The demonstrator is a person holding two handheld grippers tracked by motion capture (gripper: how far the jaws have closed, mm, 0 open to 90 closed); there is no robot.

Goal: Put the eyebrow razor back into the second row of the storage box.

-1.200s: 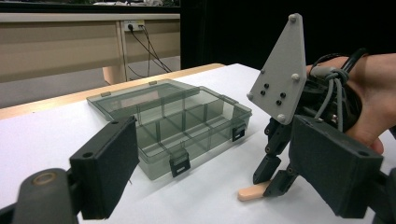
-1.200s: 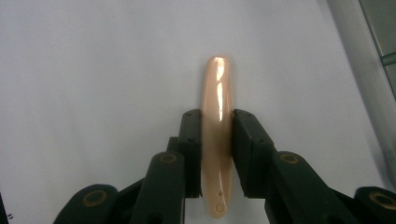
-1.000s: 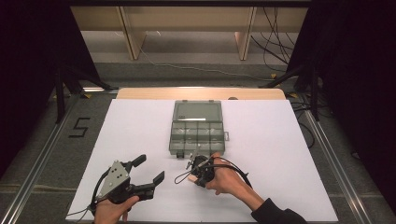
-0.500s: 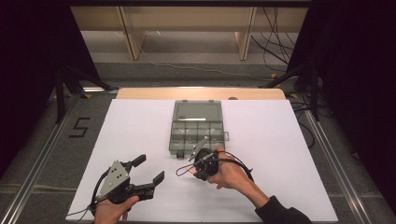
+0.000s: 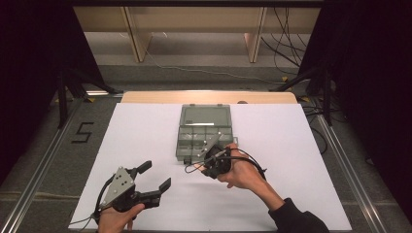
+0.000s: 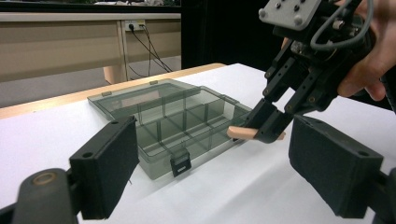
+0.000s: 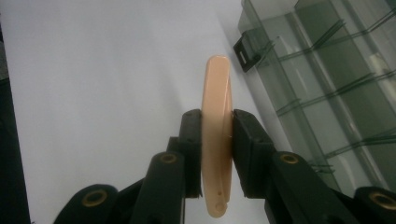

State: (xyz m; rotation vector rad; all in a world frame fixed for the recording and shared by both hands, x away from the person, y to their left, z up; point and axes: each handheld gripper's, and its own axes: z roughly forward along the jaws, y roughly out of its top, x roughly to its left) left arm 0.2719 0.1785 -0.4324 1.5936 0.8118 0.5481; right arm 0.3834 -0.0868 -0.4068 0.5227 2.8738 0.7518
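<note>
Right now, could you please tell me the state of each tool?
Left tool: open, holding nothing.
Right tool: closed on a flat peach-coloured piece, beside the open compartment box.

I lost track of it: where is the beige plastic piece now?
Pinched in the right claw, the beige piece hangs beside the open organizer box's front latch.

The middle of the beige strip [image 7: 217, 135] is hidden between the pads; the clear box [image 7: 336, 93] is cut off at the right edge.
</note>
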